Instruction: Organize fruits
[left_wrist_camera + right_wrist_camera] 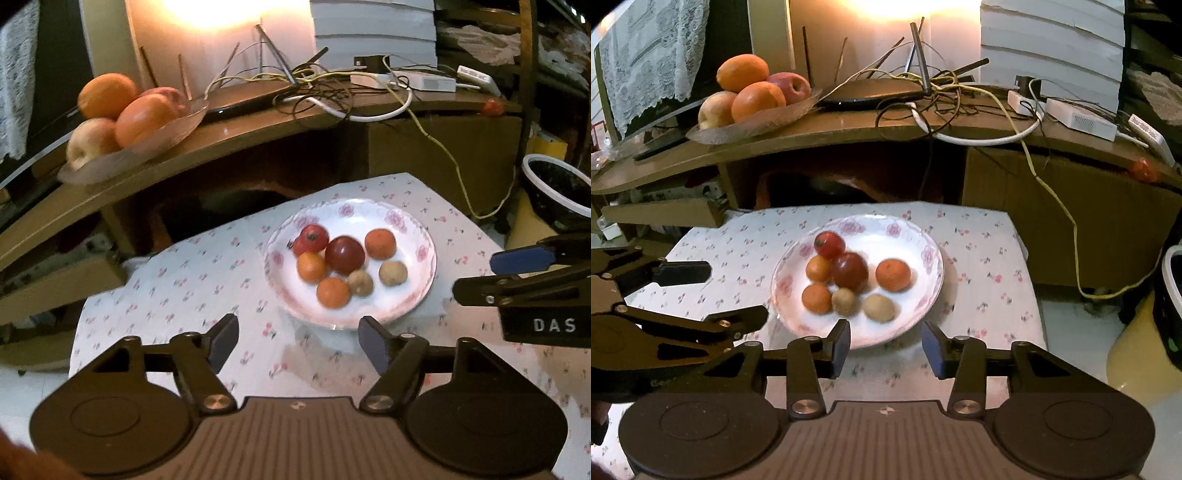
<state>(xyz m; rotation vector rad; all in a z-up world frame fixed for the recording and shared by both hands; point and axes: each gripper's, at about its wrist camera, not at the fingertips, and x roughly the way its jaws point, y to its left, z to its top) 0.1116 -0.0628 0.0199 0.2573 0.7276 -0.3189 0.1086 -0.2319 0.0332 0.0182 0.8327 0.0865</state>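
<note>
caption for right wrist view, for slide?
Open right tool hovers before flowered plate holding seven small fruits on cloth-covered table.

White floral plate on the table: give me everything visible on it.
The round white plate with pink flower print and scalloped rim looks ceramic, shallow, and sits flat on the cherry-print tablecloth. It holds seven small fruits: two red, three orange, two brownish. Both grippers hang open at its near edge, not touching it; the left gripper and right gripper hold nothing.
</note>
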